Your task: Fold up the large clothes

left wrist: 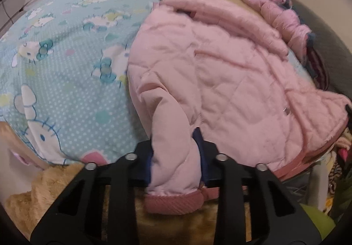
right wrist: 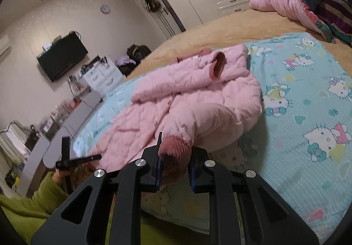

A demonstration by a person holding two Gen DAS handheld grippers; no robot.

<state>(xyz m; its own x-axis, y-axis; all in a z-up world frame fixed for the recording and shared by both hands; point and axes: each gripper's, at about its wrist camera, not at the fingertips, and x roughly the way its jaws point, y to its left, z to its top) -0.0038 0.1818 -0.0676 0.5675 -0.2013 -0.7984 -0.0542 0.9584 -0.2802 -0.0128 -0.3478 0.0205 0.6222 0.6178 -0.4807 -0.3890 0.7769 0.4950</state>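
Nearest the left wrist camera, the left gripper (left wrist: 176, 157) is clamped on a sleeve (left wrist: 173, 148) of the pink quilted jacket (left wrist: 231, 82), just above the ribbed cuff (left wrist: 173, 203), which hangs below the jaws. Nearest the right wrist camera, the right gripper (right wrist: 175, 164) is clamped on the ribbed cuff (right wrist: 175, 148) of the other sleeve (right wrist: 211, 121). This view also shows the person's left hand (right wrist: 58, 175) holding the left tool low at the bed edge.

The jacket (right wrist: 180, 99) lies spread on the blue cartoon-print bed sheet (left wrist: 66, 58), near the bed edge, with its hood (right wrist: 220, 64) at the far end. Beyond it, a second pink padded garment (left wrist: 286, 18) lies bundled with other bedding on the tan blanket (right wrist: 220, 31), well apart from the work area.

Hazards, as judged:

- Slip: the padded fabric is thick and springy. The right grip holds only the cuff end; a quick pull could draw it out of the pads.
- Uneven fold: the two grips sit at different points on their sleeves, so the sleeves may land unmatched.
- Dragging: pulling toward the edge may slide the whole jacket off the sheet or bunch the sheet beneath it.
- Spring-back: the filling may push a released fold open.
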